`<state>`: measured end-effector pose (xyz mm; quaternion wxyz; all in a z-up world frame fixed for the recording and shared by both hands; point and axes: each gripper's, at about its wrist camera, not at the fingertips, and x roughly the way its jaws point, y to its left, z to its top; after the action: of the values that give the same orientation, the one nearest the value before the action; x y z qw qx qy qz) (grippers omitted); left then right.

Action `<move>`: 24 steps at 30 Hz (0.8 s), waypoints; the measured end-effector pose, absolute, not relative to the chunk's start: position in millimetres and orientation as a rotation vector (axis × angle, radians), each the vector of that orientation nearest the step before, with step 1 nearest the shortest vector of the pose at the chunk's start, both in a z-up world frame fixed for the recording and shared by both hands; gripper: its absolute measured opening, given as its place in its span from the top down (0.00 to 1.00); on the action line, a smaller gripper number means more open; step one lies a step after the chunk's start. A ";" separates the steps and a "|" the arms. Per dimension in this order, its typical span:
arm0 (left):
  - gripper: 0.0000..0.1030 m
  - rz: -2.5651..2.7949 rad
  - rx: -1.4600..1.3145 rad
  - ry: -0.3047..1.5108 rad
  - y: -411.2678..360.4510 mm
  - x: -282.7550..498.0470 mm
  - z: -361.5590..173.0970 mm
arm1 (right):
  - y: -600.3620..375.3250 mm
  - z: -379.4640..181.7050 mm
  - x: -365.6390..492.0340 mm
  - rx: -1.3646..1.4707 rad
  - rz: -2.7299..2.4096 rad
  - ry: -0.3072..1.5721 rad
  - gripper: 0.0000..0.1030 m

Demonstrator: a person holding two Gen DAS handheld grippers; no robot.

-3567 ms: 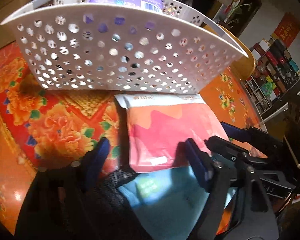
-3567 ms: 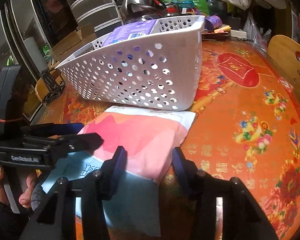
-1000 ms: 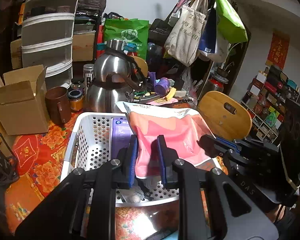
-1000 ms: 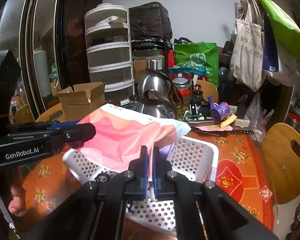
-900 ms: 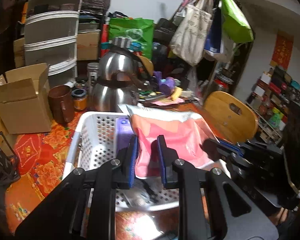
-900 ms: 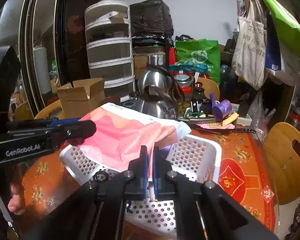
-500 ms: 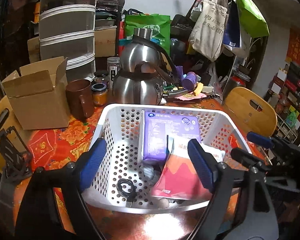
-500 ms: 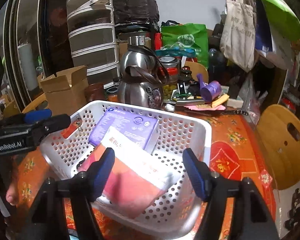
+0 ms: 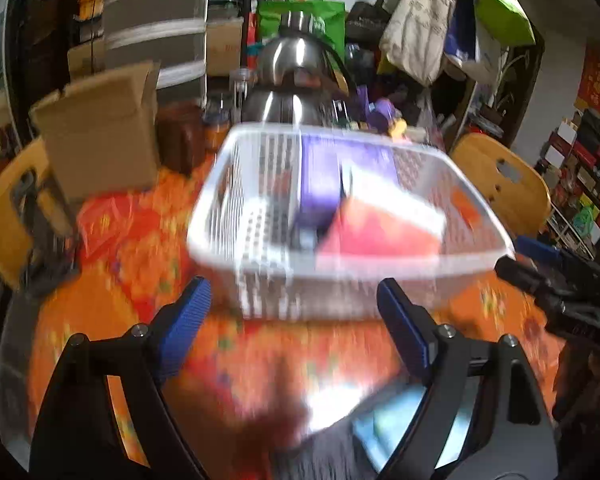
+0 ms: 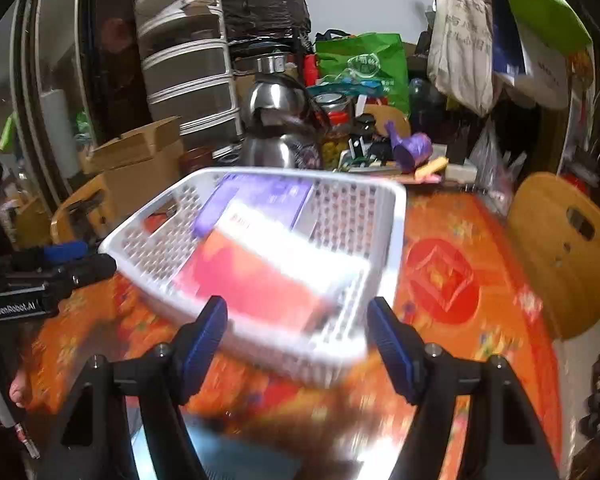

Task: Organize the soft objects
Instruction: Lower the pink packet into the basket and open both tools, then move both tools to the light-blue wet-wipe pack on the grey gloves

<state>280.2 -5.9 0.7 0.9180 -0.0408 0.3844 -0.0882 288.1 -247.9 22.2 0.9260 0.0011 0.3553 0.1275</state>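
The pink and white soft pack [image 9: 380,236] [image 10: 252,280] lies tilted inside the white perforated basket [image 9: 340,268] [image 10: 396,240], leaning against a purple pack [image 9: 324,176] [image 10: 260,196]. My left gripper [image 9: 294,308] hangs open and empty in front of the basket's near wall. My right gripper [image 10: 296,320] is also open, empty, and close to the basket's near corner. A light blue pack [image 9: 400,420] [image 10: 220,456] lies on the table below both grippers. Both views are blurred by motion.
The orange floral tablecloth [image 10: 440,280] surrounds the basket. Behind it stand a steel kettle [image 9: 296,80], a brown mug [image 9: 180,140], a cardboard box [image 9: 100,128] and clutter. Wooden chairs [image 9: 500,184] [image 10: 560,260] flank the table.
Both grippers were shut on the pink pack above the basket. They opened, the pack dropped into the basket, and both grippers have since sunk lower, toward the near tabletop.
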 end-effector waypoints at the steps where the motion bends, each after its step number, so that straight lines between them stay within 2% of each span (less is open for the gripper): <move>1: 0.19 -0.195 -0.097 0.796 -3.4 267.0 -4.4 | -251.5 19.0 274.4 0.016 0.277 0.732 0.30; 11: 0.19 -0.267 -0.184 0.814 -5.5 164.2 -58.7 | -258.4 -44.9 152.3 0.062 0.297 0.797 0.30; 24: 0.19 -0.351 -0.124 0.861 -61.0 164.2 -91.5 | -249.9 -65.1 146.1 0.034 0.348 0.798 0.30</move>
<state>164.2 -61.0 -91.5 0.8920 -0.0599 0.4148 -0.1692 146.1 -249.9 -65.1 0.9066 0.0167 0.3863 0.1688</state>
